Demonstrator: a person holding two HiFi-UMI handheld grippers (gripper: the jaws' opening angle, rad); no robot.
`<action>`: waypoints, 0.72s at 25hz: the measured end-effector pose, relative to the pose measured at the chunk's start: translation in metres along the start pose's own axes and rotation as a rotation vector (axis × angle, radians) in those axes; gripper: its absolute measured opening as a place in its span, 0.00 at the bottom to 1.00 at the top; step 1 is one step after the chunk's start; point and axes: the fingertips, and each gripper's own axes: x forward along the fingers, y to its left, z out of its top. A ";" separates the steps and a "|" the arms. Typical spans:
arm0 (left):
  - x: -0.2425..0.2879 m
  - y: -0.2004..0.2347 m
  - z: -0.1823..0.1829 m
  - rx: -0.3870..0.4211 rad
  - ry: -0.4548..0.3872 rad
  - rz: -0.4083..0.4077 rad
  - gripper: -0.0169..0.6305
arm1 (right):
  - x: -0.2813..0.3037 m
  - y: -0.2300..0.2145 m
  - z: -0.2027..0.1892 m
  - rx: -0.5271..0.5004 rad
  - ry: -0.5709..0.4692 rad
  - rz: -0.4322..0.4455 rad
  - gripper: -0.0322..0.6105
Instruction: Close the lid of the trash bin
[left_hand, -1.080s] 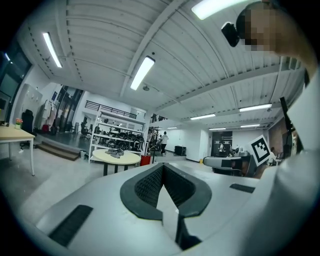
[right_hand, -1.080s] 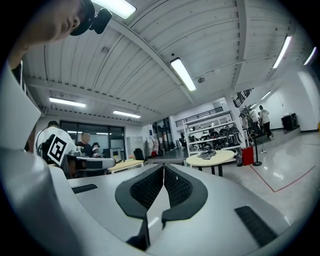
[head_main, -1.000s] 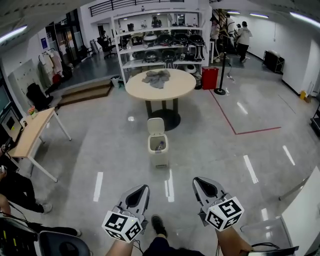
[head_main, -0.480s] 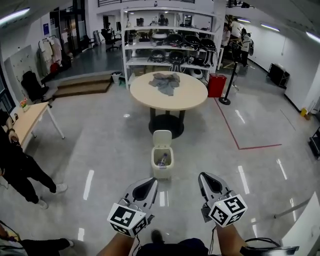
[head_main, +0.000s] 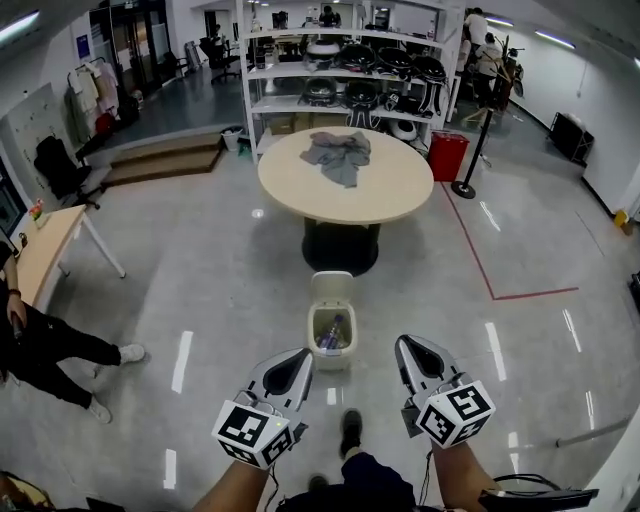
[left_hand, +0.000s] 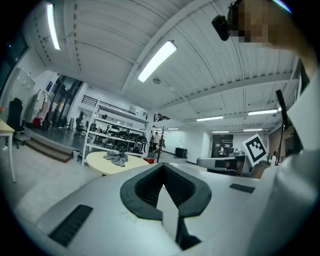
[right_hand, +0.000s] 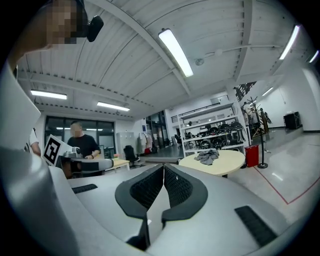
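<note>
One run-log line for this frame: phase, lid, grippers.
phase: short of trash bin, no contact | lid: upright, open | bottle inside bin | left gripper: shut, empty | right gripper: shut, empty

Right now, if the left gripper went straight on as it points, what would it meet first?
Probably nothing close. The left gripper lines up with the open trash bin from above, but its own view looks level, past the round table; depth is unclear.
</note>
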 end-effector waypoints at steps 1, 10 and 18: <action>0.014 0.009 0.003 0.001 0.000 0.004 0.02 | 0.014 -0.009 0.002 0.003 0.000 0.007 0.07; 0.141 0.083 0.014 -0.022 0.031 0.064 0.02 | 0.132 -0.102 0.025 -0.005 0.005 0.082 0.07; 0.219 0.151 0.023 -0.018 0.049 0.049 0.02 | 0.227 -0.144 0.027 0.010 0.027 0.083 0.07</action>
